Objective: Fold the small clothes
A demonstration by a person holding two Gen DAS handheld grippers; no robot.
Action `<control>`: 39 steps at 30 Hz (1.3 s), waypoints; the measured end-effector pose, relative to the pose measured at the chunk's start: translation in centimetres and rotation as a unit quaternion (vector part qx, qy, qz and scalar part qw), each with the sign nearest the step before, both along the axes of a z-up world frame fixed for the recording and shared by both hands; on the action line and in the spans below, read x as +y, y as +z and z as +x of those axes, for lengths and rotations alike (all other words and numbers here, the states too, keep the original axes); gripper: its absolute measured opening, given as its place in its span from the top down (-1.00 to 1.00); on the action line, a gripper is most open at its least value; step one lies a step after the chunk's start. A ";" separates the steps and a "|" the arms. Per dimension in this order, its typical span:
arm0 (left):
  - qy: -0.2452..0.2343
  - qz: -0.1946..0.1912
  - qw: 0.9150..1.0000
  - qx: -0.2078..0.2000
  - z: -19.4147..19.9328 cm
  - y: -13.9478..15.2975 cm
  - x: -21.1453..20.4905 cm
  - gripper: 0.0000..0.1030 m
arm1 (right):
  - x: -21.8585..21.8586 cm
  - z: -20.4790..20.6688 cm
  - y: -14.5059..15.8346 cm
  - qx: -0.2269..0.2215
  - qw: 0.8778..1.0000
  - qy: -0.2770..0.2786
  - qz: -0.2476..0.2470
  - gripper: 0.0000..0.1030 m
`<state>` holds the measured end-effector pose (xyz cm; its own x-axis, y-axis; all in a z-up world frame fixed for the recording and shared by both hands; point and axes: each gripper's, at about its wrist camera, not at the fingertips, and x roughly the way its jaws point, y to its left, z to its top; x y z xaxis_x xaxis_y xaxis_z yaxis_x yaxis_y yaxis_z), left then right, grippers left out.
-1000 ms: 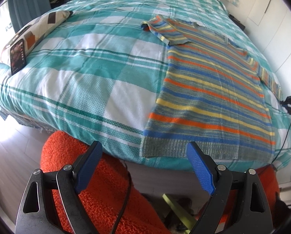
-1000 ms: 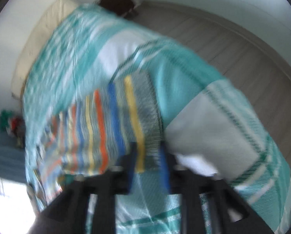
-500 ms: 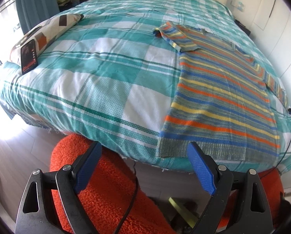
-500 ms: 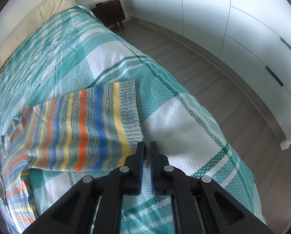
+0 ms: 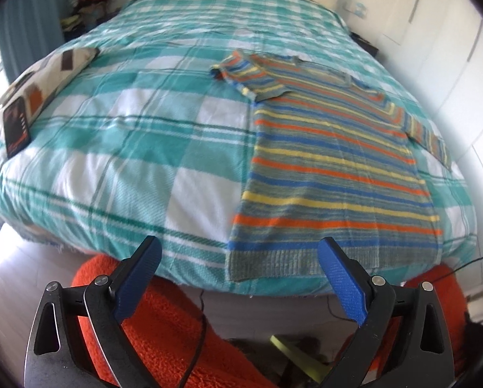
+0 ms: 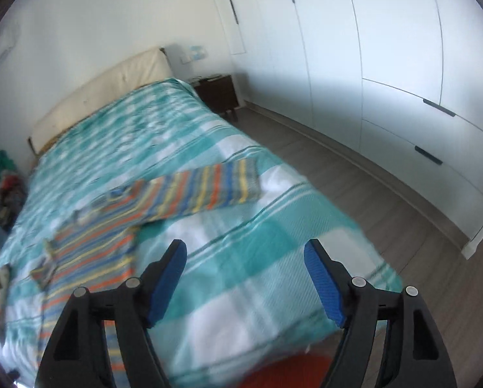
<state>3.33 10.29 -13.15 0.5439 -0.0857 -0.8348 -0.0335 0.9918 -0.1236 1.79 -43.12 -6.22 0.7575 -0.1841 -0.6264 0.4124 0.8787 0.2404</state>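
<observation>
**Right wrist view: sleeve is let go**

Right wrist view shows the right gripper (image 6: pixel 244 278) up in the air over the bed (image 6: pixel 273 258). Its blue fingers (image 6: pixel 168 278) are spread apart and nothing is held between them. A second ago they were shut on the edge of the striped sweater (image 6: pixel 189 194). They have just been opening, and the gripper is now seen much farther back from the cloth. The picture is a bit blurred.

The sweater is laid flat on the bed, near the bed's right side. One sleeve is stretched out toward the wardrobe (image 6: pixel 387 80).

In the left wrist view, the left gripper (image 5: pixel 238 274) is held just off the foot of the bed, near the sweater's hem (image 5: pixel 306 262). Its fingers (image 5: pixel 137 278) are wide apart too, and nothing is touched by them. They have been opened a little more.

So the sweater looks spread out and ready. No fold is seen yet. A first fold can likely be started next, maybe from the hem or a sleeve.
</observation>
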 end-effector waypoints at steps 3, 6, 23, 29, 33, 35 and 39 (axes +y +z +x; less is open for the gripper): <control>-0.021 -0.057 0.998 -0.002 0.0 0.8 0.3 -0.90 | 4.5 -0.7 1.1 -0.008 0.999 0.048 0.010 -0.51; -0.027 -0.102 0.994 0.002 0.0 1.5 0.7 -0.90 | 9.5 0.7 2.2 -0.012 0.991 0.130 0.005 -0.51; -0.087 -0.008 0.991 -0.100 16.6 6.0 -1.0 -0.88 | 21.0 3.7 -5.6 0.037 0.942 0.332 0.002 -0.51; -0.191 0.105 0.976 -0.002 27.1 -4.6 -7.4 -0.20 | 19.7 2.9 -6.4 0.051 0.948 0.314 0.007 -0.51; -0.194 0.147 0.969 0.034 30.0 -9.2 -7.8 -0.56 | 18.2 2.2 -6.3 0.056 0.957 0.284 0.010 -0.51; -0.161 0.084 0.983 0.036 31.0 -9.3 -6.1 -0.46 | 17.5 2.0 -6.1 0.055 0.961 0.271 0.012 -0.51; -0.096 -0.001 0.995 0.043 31.7 -7.4 -2.0 0.92 | 16.9 2.3 -6.2 0.058 0.964 0.259 0.018 -0.51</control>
